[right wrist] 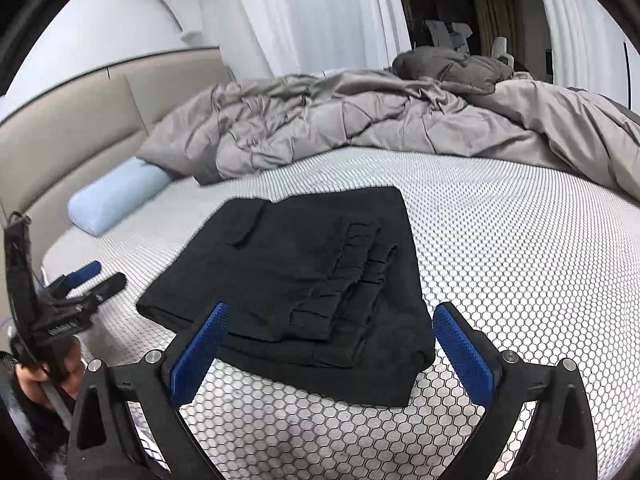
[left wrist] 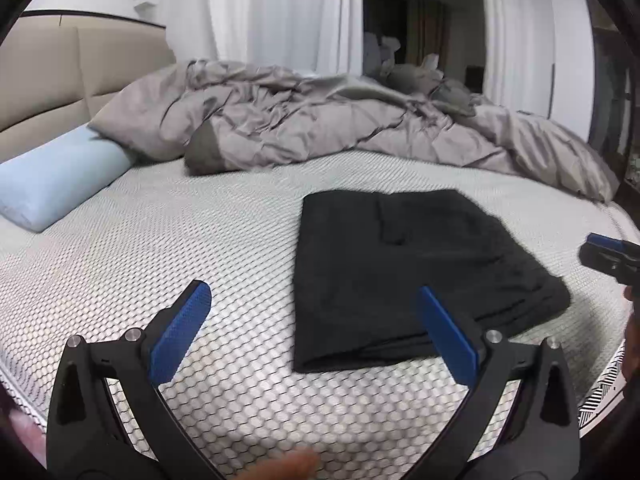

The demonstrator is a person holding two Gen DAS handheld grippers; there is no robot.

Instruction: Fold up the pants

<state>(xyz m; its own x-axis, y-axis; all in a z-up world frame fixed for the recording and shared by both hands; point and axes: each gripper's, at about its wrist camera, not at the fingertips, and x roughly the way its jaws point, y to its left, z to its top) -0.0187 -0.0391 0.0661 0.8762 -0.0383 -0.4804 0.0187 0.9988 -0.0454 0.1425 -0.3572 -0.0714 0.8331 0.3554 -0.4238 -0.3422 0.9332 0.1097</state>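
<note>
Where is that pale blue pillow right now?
The pale blue cylindrical pillow lies at the left of both views, against the beige padded headboard, beside the crumpled grey duvet, beyond the folded black pants.

What we cannot make out: cut-off edges, buried folds, a dark doorway

At six o'clock in both wrist views we lose the gripper bodies below the frame; the right gripper [left wrist: 600, 254] shows only as a tip clipped at three o'clock in the left view, so there we cannot tell its jaw spacing. The pants [right wrist: 304, 280] hide their lower layers under the stacked folds, and the grey comforter [left wrist: 320, 128] covers the far mattress [left wrist: 160, 248] and one end of the blue pillow [left wrist: 52, 184]. The doorway [right wrist: 472, 20] at one o'clock is too dark and small for us to name its contents. A blurred fingertip [left wrist: 288, 466] sits at six o'clock.
</note>
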